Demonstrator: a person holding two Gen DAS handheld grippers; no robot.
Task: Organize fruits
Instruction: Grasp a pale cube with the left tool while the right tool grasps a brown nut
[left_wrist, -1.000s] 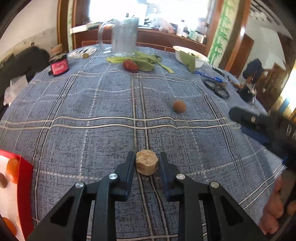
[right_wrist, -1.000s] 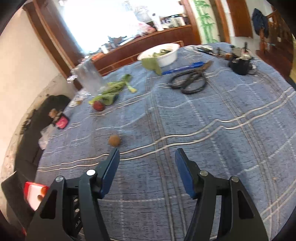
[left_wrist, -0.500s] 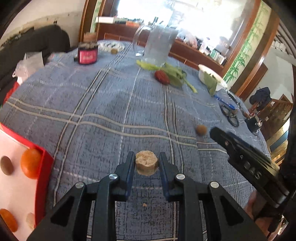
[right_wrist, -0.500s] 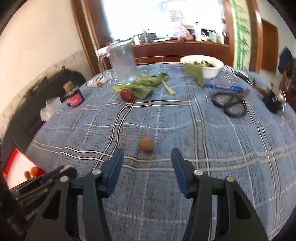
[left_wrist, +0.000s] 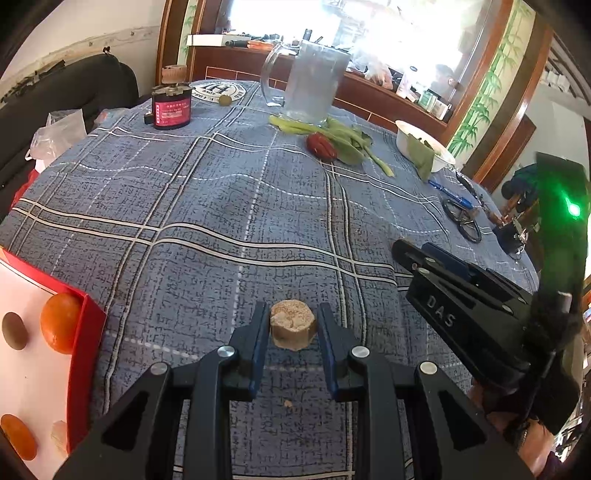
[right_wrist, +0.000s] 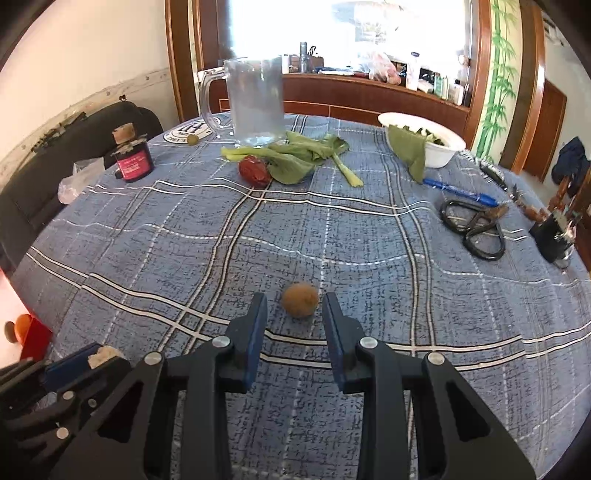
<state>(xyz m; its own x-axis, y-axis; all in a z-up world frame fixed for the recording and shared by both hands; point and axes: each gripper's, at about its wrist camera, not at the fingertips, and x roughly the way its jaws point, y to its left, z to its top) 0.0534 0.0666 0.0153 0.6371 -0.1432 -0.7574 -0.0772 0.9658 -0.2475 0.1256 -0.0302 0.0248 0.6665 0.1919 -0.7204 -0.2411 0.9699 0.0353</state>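
Item one: our left gripper (left_wrist: 292, 326), clamped on a tan, faceted chunk of fruit (left_wrist: 293, 329), both pads pressing its sides. The chunk is held above the blue plaid tablecloth (left_wrist: 207, 206), with a small crumb (left_wrist: 287, 403) on the cloth beneath.

Item two: our right gripper (right_wrist: 295, 314), jaws closing. A small round brown fruit (right_wrist: 300, 299) rests on the cloth just ahead of the fingertips and between their lines; the pads do not touch it.

Item three: a red-walled tray (left_wrist: 86, 347) at the left table edge, white inside. It holds a round orange fruit (left_wrist: 59, 323) against the red wall, a dark brown oval fruit (left_wrist: 14, 330) beside that, and another orange piece (left_wrist: 17, 436) nearer us.

Item four, far side of the table: a red date-like fruit (right_wrist: 254, 171) touching green vegetable leaves (right_wrist: 303, 157), with a clear glass pitcher (right_wrist: 255, 103) behind them. A small green round fruit (right_wrist: 192, 139) lies left of the pitcher, by a round printed mat.

Item five, sundry: a dark jar with a pink label (right_wrist: 132, 159), corked; a white bowl (right_wrist: 434, 142) with a leaf draped over its rim; a blue pen (right_wrist: 460, 190); black scissors (right_wrist: 474, 229) toward the right edge.
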